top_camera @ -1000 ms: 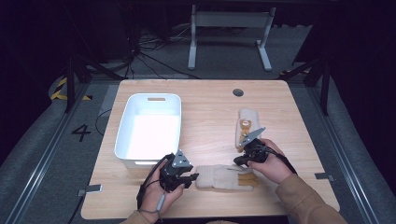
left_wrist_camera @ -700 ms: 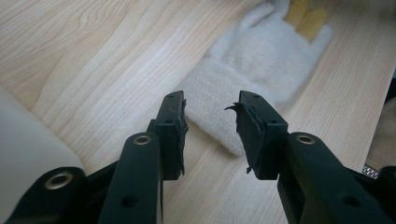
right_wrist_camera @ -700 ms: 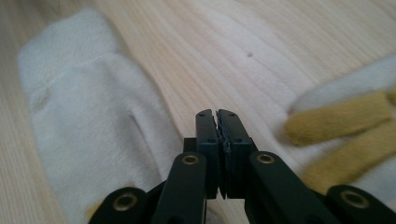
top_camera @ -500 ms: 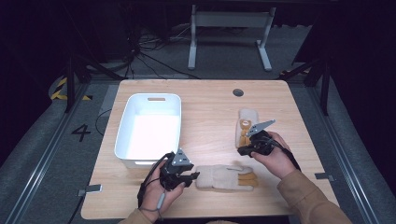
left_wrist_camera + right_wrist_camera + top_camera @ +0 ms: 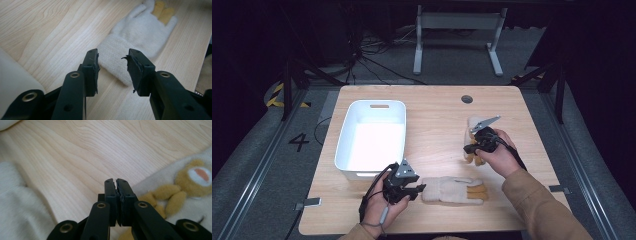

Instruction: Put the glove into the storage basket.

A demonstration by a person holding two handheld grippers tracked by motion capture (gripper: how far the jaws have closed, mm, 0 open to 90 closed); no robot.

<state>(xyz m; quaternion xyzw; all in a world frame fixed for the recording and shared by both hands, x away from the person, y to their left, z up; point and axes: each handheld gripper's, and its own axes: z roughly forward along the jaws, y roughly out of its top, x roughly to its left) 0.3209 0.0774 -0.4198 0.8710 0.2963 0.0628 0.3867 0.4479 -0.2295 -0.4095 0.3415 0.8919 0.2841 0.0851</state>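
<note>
A cream knit glove (image 5: pixel 455 190) with yellow fingertips lies flat near the table's front edge. My left gripper (image 5: pixel 420 189) is open, its jaws just short of the glove's cuff. In the left gripper view the cuff (image 5: pixel 115 53) lies past my left gripper (image 5: pixel 112 62). A second cream glove (image 5: pixel 473 129) with a yellow bear on it lies at the right, partly under the right hand. My right gripper (image 5: pixel 468 148) hovers over it, shut with nothing held. In the right gripper view the bear (image 5: pixel 193 177) lies beside my right gripper (image 5: pixel 116 182).
A white plastic bin (image 5: pixel 372 134) stands empty at the table's left, close behind the left hand; its wall (image 5: pixel 11 75) also borders the left gripper view. A round cable hole (image 5: pixel 467 99) sits near the far edge. Bare wood (image 5: pixel 434 130) separates bin and bear glove.
My right gripper has moved away from the front glove, farther up the table onto the bear glove. The left gripper has stayed in place.
</note>
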